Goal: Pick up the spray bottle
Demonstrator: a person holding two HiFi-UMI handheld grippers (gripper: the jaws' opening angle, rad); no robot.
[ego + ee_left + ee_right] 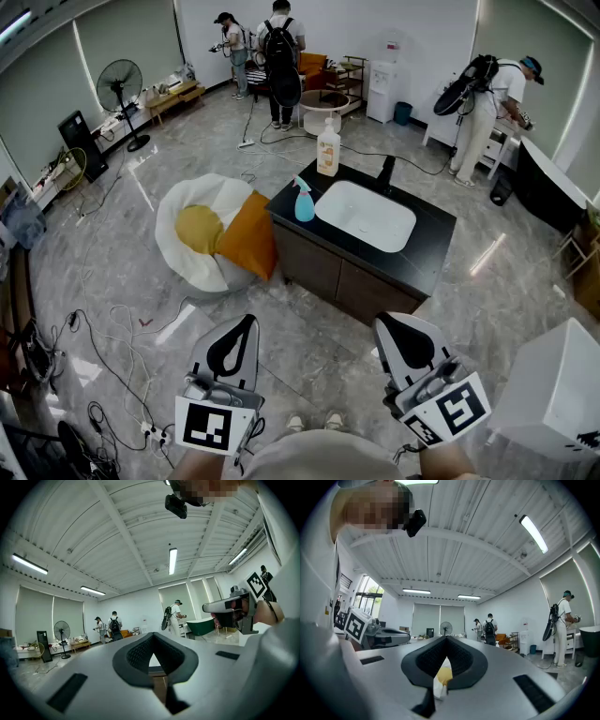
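Observation:
A small teal spray bottle [304,202] stands on the black sink counter [422,258], at the left edge of the white basin [366,216]. A taller cream pump bottle [328,150] stands at the counter's far corner. My left gripper [234,342] and right gripper [403,339] are held level close to my body, well short of the counter, over the floor. Both are shut, with nothing between their jaws. In the left gripper view the left gripper [154,637] points across the room; the right gripper view shows the right gripper [446,641] the same way. Neither of these two views shows the spray bottle.
An egg-shaped beanbag [192,234] with an orange cushion [251,236] lies left of the counter. Cables [103,356] trail over the floor at the left. A white box [553,394] stands at the right. A fan [120,89] and several people are at the back.

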